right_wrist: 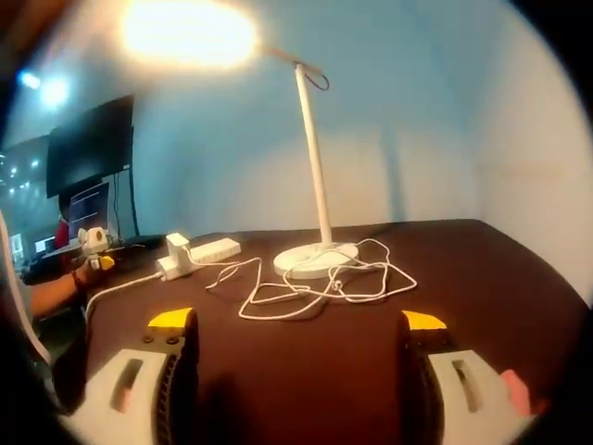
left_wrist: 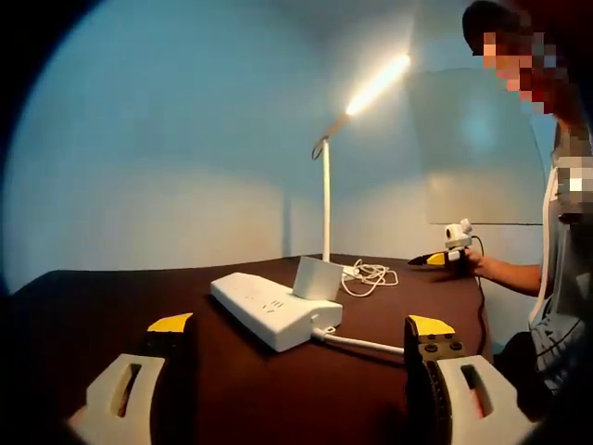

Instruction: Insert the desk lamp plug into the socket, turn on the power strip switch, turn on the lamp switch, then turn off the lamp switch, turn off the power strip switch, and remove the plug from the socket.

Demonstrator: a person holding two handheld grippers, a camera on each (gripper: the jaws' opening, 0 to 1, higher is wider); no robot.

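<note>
The white desk lamp (left_wrist: 326,199) stands on the dark table, its head (left_wrist: 375,85) lit. Its white plug (left_wrist: 318,278) sits in the white power strip (left_wrist: 269,306), just ahead of my left gripper (left_wrist: 301,324), which is open and holds nothing. The lamp cable (left_wrist: 371,275) lies coiled behind the strip. In the right gripper view, the lamp base (right_wrist: 315,258) and looped cable (right_wrist: 315,289) lie ahead of my right gripper (right_wrist: 296,321), open and apart from them. The strip (right_wrist: 215,248) and plug (right_wrist: 178,246) are far left.
The strip's own cord (left_wrist: 366,345) runs off to the right over the brown table (left_wrist: 111,297). A person (left_wrist: 565,278) stands at the table's right end. A dark monitor (right_wrist: 93,144) stands beyond the table. Blue walls lie behind.
</note>
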